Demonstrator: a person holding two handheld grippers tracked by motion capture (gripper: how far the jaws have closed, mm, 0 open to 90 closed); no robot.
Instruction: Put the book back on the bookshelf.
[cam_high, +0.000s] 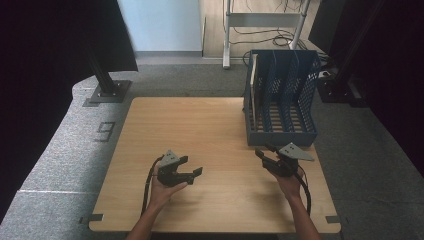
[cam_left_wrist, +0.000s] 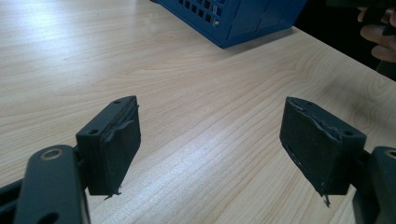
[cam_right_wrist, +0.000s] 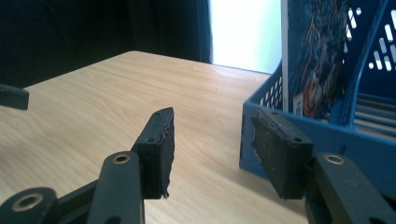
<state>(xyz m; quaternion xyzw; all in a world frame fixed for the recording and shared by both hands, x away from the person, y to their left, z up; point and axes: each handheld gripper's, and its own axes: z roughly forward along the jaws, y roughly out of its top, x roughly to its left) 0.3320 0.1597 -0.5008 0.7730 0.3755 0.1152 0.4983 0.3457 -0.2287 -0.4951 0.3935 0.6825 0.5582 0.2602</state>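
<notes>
1. Blue plastic, slotted into upright compartments, the file rack (cam_high: 282, 97) stands at the desk's (cam_high: 210, 150) far right corner in the high view. A single flat book (cam_high: 253, 90) stands on edge in its leftmost compartment; the other compartments look empty. The right claw (cam_high: 264, 152) hovers just short of the rack's near left corner, so the book lies ahead of it and a little to its left, long axis upright. The left claw (cam_high: 192, 170) hangs over the middle of the near edge, well apart from the rack. The right hand is plainly the nearer one.

2. From the left gripper view, the left claw (cam_left_wrist: 210, 149) is released, jaws wide with bare wood between them. The rack's corner (cam_left_wrist: 233, 21) sits far off near the desk's right edge.

3. From the right gripper view, the right claw (cam_right_wrist: 212, 151) is released too, jaws roughly half apart and grasping nothing. The rack's near wall (cam_right_wrist: 327, 135) is close ahead, its corner just behind the right-hand jaw. The book (cam_right_wrist: 317, 56), with a patterned cover, rises above that wall. I judge the reach must go up and over the wall to pinch the book's upright edge.
</notes>
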